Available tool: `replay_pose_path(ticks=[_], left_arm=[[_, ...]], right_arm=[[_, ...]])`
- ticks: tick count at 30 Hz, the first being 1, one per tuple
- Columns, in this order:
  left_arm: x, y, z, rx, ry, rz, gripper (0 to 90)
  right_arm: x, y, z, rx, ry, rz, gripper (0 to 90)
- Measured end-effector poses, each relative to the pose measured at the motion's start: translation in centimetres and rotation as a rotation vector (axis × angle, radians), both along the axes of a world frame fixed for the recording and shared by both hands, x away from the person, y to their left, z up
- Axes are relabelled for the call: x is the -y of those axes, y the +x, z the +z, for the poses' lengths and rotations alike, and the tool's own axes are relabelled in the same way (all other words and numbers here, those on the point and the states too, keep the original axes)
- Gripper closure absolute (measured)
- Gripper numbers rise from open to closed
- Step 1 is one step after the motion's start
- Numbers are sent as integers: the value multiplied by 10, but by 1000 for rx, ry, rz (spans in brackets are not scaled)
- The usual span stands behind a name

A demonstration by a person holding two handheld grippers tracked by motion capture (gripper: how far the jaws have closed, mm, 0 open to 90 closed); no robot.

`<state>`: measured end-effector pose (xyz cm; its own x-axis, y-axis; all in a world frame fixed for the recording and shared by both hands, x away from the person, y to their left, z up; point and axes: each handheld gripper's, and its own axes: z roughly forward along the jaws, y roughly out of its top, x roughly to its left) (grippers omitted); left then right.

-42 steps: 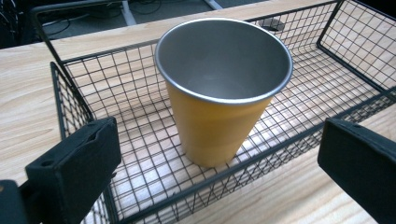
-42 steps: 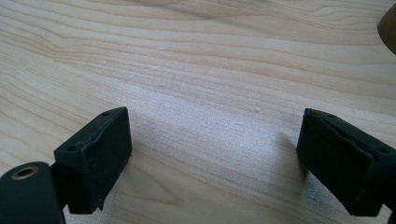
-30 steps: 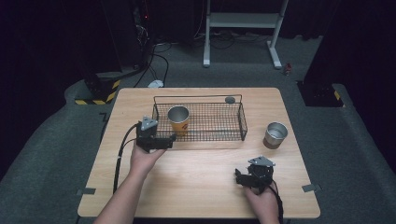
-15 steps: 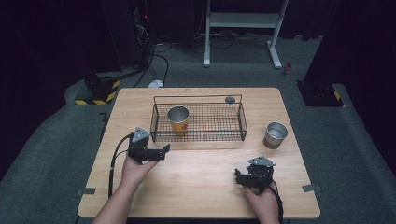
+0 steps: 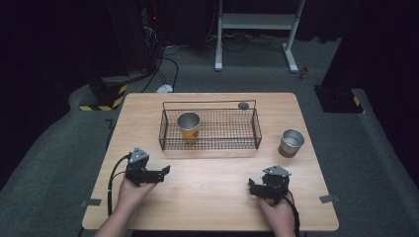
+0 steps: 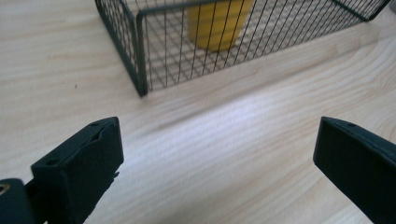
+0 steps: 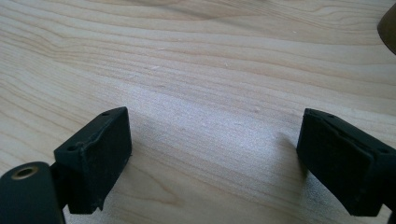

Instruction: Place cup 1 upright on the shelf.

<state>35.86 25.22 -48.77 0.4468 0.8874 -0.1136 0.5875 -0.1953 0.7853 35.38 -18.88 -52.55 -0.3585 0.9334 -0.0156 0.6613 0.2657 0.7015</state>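
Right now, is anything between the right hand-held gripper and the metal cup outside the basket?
Nothing visible. Bare tabletop lies between the right hand-held gripper, whose jaws stand open, and the metal cup, up and to its right. The wire basket sits apart, to the cup's left, off that line.

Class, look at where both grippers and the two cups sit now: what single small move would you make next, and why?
Probably advance the right gripper toward the steel cup. Its jaws stand open and empty over bare table, and that cup stands outside the wire basket, on the right gripper's side. The yellow cup already stands inside, and the left gripper is open and empty too.
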Motion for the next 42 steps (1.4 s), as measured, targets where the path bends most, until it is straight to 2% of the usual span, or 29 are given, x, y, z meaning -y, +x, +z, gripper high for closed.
replay_pose_path(ticks=[8,11,14,16,19,22,25,35,37,42], left_arm=[[-10,-10,-15,-40,34,1,23],[-14,-15,-23,-57,67,0,22],[-16,-18,-29,-73,81,0,22],[-16,-20,-33,-68,107,1,22],[-15,-23,-39,-91,120,-15,20],[-13,-25,-39,-80,129,-19,17],[-9,-27,-41,-66,169,-17,20],[-7,-32,-43,-55,159,16,8],[-7,-30,-43,-53,165,8,3],[-8,-27,-43,-59,157,31,2]], right_arm=[[0,0,0,0,0,0,99],[0,0,0,0,0,0,99],[0,0,0,0,0,0,99],[0,0,0,0,0,0,99],[0,0,0,0,0,0,99],[0,0,0,0,0,0,99],[0,0,0,-1,1,0,99],[0,0,0,-3,2,4,98],[0,0,0,-5,1,12,95],[-1,0,0,0,-6,8,97]])
